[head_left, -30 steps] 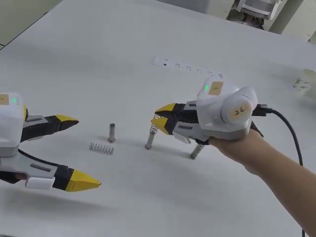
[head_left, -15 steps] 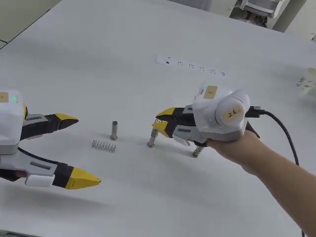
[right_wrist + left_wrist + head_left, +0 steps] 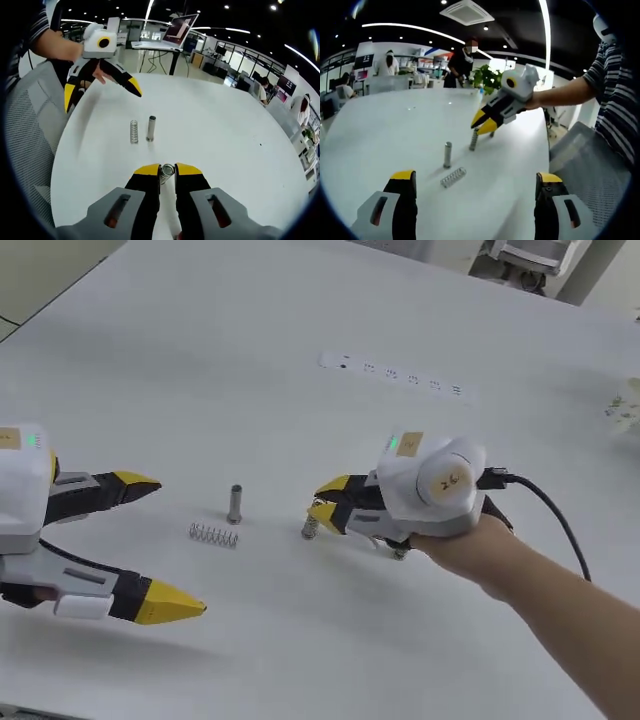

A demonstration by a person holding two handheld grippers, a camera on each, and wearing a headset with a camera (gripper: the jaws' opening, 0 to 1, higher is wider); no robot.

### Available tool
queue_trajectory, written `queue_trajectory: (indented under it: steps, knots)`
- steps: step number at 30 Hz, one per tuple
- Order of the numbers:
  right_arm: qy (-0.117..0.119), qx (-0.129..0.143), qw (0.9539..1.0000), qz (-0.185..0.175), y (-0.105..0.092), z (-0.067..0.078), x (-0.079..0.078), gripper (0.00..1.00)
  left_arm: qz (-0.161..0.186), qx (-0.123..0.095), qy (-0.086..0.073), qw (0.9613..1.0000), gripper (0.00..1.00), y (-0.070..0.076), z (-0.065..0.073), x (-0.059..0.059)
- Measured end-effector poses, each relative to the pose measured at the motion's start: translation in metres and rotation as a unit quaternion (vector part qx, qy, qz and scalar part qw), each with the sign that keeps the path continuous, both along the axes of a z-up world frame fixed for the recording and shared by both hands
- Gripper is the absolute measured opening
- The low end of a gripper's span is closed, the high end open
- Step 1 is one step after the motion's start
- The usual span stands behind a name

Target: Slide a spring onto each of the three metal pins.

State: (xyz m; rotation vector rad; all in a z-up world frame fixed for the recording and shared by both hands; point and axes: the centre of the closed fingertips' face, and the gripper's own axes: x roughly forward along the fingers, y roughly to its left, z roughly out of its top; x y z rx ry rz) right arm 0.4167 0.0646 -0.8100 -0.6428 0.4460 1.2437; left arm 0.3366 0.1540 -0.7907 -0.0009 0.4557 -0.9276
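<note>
White table (image 3: 200, 360) | left gripper (image 3: 172, 545) gaping wide, holding nothing | right gripper (image 3: 325, 502) pinched narrow; we read it as gripping the seated spring (image 3: 167, 171) over the middle pin (image 3: 309, 532) | bare pin (image 3: 235, 503) upright between grippers | loose spring (image 3: 213, 535) lying just beside it

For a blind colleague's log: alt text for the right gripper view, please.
Yellow-tipped fingers of the right gripper pinch a coiled metal spring over the white table. Beyond: an upright bare metal pin, a loose spring beside it, and the open left gripper.
</note>
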Motion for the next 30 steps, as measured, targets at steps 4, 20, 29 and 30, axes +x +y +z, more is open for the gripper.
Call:
queue_trajectory:
  steps: [4, 20, 29, 30]
  knots:
    - [0.003, -0.004, 1.0, -0.001, -0.001, -0.005, -0.001, 0.08, 0.001, 0.0, 0.001, 1.0, 0.96, 0.001, -0.001, 0.0]
    - [0.007, -0.005, 1.0, -0.006, -0.001, -0.005, 0.0, 0.09, -0.003, -0.003, 0.0, 1.0, 0.96, -0.002, 0.001, 0.0]
    - [0.006, 0.012, 0.9999, -0.008, 0.004, 0.006, -0.001, 0.13, 0.001, -0.003, -0.001, 1.0, 0.96, 0.0, 0.004, -0.001]
    - [0.005, 0.014, 0.9999, -0.009, 0.004, 0.008, -0.001, 0.13, 0.001, -0.003, -0.002, 1.0, 0.96, 0.0, 0.004, -0.001]
